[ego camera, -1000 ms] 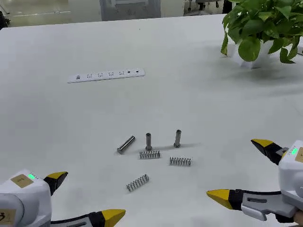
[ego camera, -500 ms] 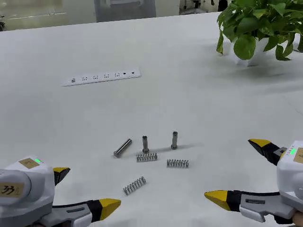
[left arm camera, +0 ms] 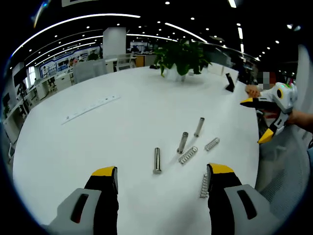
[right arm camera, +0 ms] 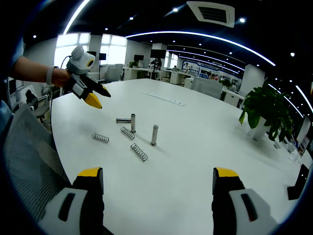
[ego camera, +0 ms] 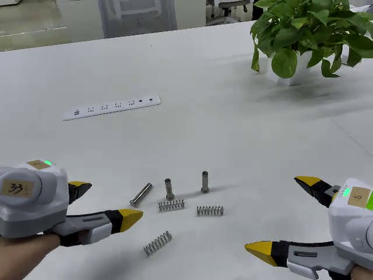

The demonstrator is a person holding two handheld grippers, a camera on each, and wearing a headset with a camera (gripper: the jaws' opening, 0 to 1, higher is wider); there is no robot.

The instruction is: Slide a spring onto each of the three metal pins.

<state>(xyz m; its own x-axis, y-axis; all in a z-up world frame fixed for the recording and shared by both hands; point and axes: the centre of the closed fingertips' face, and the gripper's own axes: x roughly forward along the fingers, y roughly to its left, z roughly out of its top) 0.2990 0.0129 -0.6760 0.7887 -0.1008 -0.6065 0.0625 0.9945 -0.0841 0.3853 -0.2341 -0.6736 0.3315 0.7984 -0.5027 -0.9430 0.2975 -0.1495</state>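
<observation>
Standing pins: two metal pins stand upright on the bench (ego camera: 245, 128). They are the centre pin (ego camera: 169, 189) and, to its right and apart from it, the second upright pin (ego camera: 205, 181).
Fallen pin: the lying pin (ego camera: 140, 194) rests on its side just left of the centre pin, not touching it. It lies at a slant, its near end pointing away from the centre pin.
Springs: three coil springs lie flat on the bench, none on a pin. The first spring (ego camera: 171, 205) lies just in front of the centre pin, close to its base. The second spring (ego camera: 210, 210) lies to the near right of the centre pin. The third spring (ego camera: 157, 242) lies at a slant, further toward the person and well apart from the centre pin.
Left side: the left hand-held gripper (ego camera: 105, 202) hangs left of the centre pin with its jaws spread wide and nothing between them. One yellow tip is near the lying pin without touching it.
Right side: the right hand-held gripper (ego camera: 280, 214) is well to the right of the centre pin, jaws spread wide and empty.
Background: a white power strip (ego camera: 111, 107) lies well beyond the centre pin, to the left. A potted plant (ego camera: 303, 29) stands far beyond it, to the right.
</observation>
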